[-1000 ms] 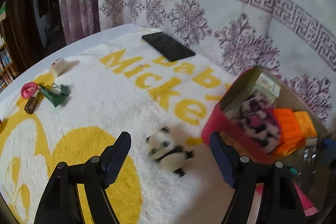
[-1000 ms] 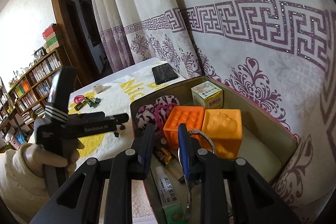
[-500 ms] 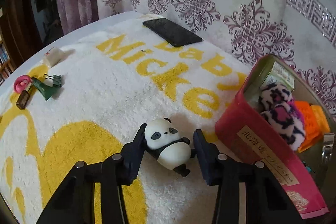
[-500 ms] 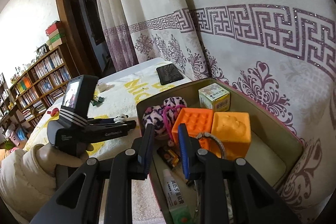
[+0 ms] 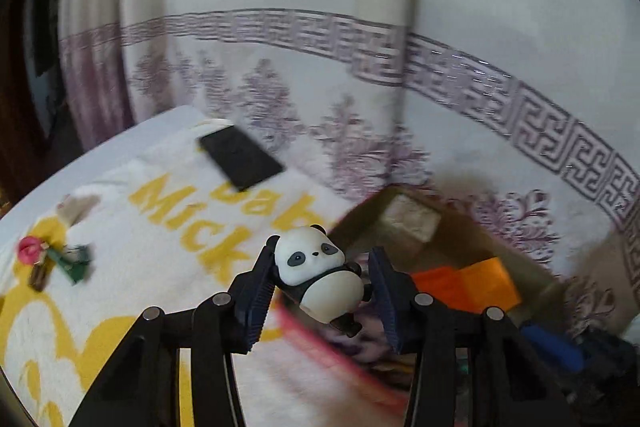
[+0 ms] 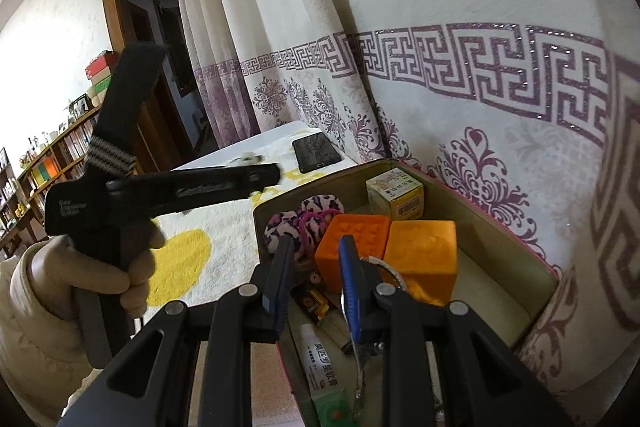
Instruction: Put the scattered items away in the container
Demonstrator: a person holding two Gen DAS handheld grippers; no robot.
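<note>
Two pads of the left gripper (image 5: pixel 322 281) are pinching the panda (image 5: pixel 320 281) across its body above the box (image 6: pixel 472 187), a light, smooth, rounded toy probably needing a central hold, while the right gripper (image 6: pixel 314 287) is hanging narrow-jawed, nearly closed.

L gripper (image 5: pixel 320 287) jaws clamped; R gripper (image 6: pixel 314 283) jaws near-closed.

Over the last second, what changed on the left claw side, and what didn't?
The left claw has just been closing; its pads now clamp the panda figure, which lay loose on the towel a second ago. It has lifted the panda off the towel toward the box. Unchanged: the right claw over the box, narrow and gripping nothing, the box contents, the phone and the clips.
</note>
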